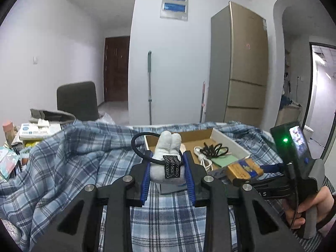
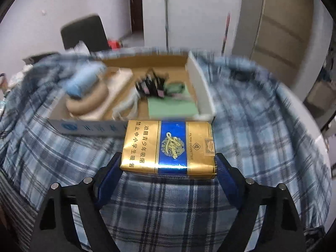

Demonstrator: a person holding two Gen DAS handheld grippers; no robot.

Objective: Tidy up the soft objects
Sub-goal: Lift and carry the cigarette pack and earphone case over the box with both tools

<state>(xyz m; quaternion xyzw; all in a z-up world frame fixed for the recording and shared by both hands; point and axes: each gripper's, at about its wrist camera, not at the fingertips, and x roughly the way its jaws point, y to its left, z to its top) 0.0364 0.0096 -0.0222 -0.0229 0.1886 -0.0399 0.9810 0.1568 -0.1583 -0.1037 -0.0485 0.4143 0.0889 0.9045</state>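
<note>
Left wrist view: left gripper (image 1: 167,169) is pinching a small white plush toy (image 1: 168,157) between its blue pads (image 1: 145,178), jaws pressed against both sides. Toy is carrying a black tag w/ pale lettering and a black cord loop (image 1: 139,147) arching to its left. It's sitting just in front of a shallow cardboard box (image 1: 220,135), above a blue plaid cloth (image 1: 63,157) that's covering the table. White and black cables (image 1: 210,150) and a green pad (image 1: 223,160) are lying in the box. At right, a hand (image 1: 310,205) is gripping the other tool's handle.

Right wrist view: right gripper (image 2: 168,163) is clamping a gold-and-blue cigarette pack (image 2: 168,147) by its two short ends, jaws spread approx. the pack's width. Pack is hanging just above the cloth, at the box's near wall. View is motion-blurred. Inside the box, left side, a light blue soft roll (image 2: 83,80) is resting on a beige ring-shaped cushion (image 2: 88,103).
</note>
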